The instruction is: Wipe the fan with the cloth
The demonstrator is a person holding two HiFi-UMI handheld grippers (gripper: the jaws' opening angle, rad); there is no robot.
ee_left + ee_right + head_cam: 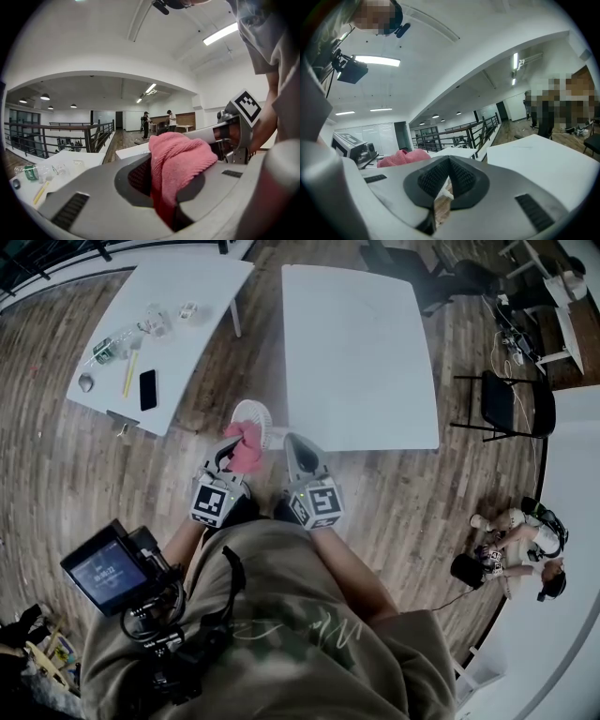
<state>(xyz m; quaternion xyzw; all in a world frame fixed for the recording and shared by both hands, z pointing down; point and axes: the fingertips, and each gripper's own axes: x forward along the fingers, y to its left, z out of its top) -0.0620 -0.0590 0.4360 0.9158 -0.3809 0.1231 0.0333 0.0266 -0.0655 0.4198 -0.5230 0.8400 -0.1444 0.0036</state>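
Observation:
In the head view my left gripper (pixel 232 448) is shut on a bunched pink cloth (pixel 246 450). Just past the cloth lies a small white round fan (pixel 255 418); I cannot tell whether the cloth touches it. The left gripper view shows the cloth (pixel 180 159) pinched between the two grey jaws of the left gripper (pixel 161 183) and hanging over them. My right gripper (pixel 292 448) is alongside to the right, its jaws together. In the right gripper view the ribbed pads of the right gripper (pixel 449 164) meet with nothing between them, and the cloth (pixel 403 157) shows to the left.
Two white tables stand ahead: the left table (pixel 202 287) carries a bottle (pixel 108 350), a phone (pixel 148 389) and a yellow pen (pixel 129 374); the right table (pixel 356 352) is bare. A black chair (pixel 506 404) and a seated person (pixel 511 540) are at the right.

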